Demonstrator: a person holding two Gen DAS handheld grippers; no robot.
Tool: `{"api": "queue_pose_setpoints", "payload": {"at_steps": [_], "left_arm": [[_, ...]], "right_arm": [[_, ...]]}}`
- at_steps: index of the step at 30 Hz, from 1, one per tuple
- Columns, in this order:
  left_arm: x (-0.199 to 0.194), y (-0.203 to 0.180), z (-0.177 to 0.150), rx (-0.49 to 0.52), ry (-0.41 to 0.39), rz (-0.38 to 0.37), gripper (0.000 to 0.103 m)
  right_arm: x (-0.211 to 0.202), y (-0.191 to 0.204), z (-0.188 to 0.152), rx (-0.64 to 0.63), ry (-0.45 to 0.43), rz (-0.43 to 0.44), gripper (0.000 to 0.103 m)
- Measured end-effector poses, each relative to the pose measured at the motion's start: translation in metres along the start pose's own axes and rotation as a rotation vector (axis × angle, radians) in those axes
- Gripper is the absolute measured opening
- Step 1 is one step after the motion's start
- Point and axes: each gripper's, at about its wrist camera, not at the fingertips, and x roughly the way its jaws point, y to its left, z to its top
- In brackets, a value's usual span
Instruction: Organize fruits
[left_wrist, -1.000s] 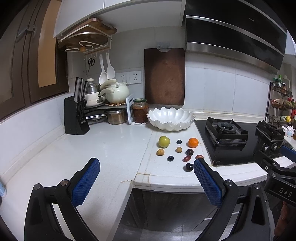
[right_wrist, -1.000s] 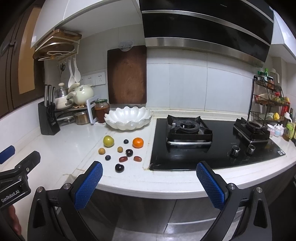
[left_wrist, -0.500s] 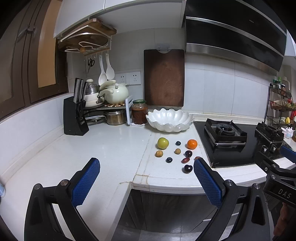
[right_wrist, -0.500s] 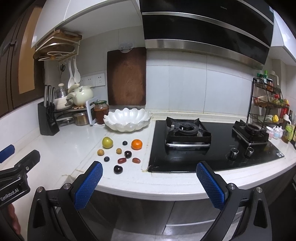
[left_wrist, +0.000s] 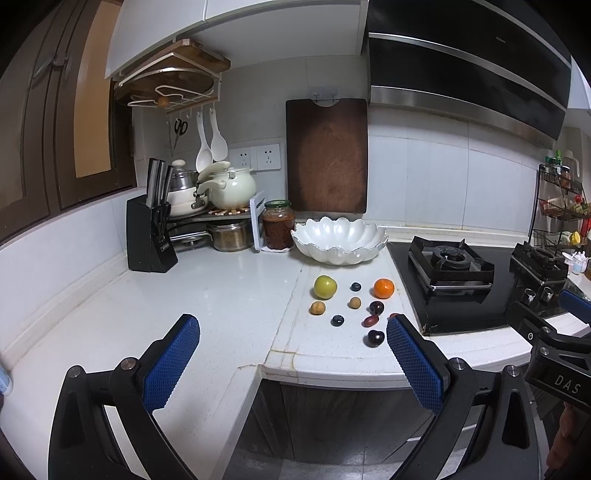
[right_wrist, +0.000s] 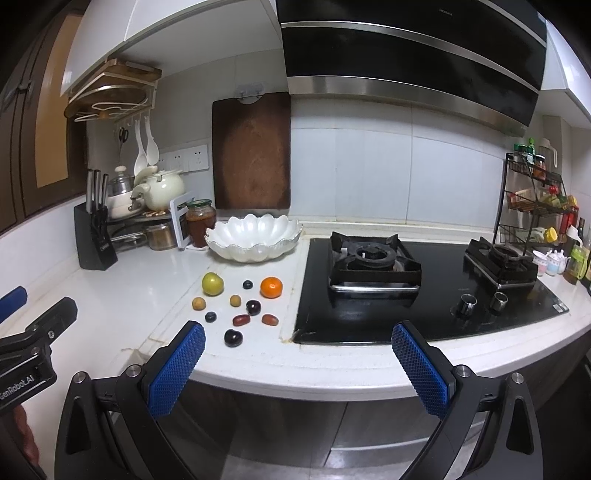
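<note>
None of the fruit has gone anywhere yet: all ten or so pieces lie loose on the white bench (left_wrist: 229, 295), in front of the scalloped white bowl (left_wrist: 339, 240), whose visible inside looks empty. I judge the whole sorting job is left to do, presumably moving the fruit into that bowl.

The green apple (left_wrist: 325, 286) and the orange (left_wrist: 383, 288) sit nearest the bowl, well apart, with a small dark berry (left_wrist: 355, 286) between them. Nearer the bench edge lie two tan round fruits (right_wrist: 198, 304), a second dark berry (right_wrist: 211, 316), two dark plums (right_wrist: 233, 337) and two reddish oblong fruits (right_wrist: 241, 319). These oblong ones are the only pieces with a clear long axis; in the right wrist view both lie flat, running roughly left to right along the bench edge. The rest are round and point nowhere in particular.

The left gripper (left_wrist: 291, 354) and the right gripper (right_wrist: 297, 356) both hover short of the bench, fingers spread wide and holding nothing. The hob (right_wrist: 424, 291) lies just beside the fruit on the right.
</note>
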Motion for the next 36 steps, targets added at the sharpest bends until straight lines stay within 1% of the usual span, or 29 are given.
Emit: {"api": "queue_pose_setpoints", "payload": {"at_steps": [25,30,36], "left_arm": [[0.002,-0.004,0.001,0.009,-0.007,0.001,0.103],[0.009,-0.005,0.001,0.021,0.01,0.002,0.103],[0.026,-0.003,0.002,0.05,0.026,0.013,0.103]], "right_arm": [[0.007,-0.006,0.001,0.005,0.002,0.004,0.102],[0.009,-0.006,0.0,0.003,0.004,0.005,0.102],[0.025,-0.001,0.002,0.0,0.033,0.027,0.102]]}}
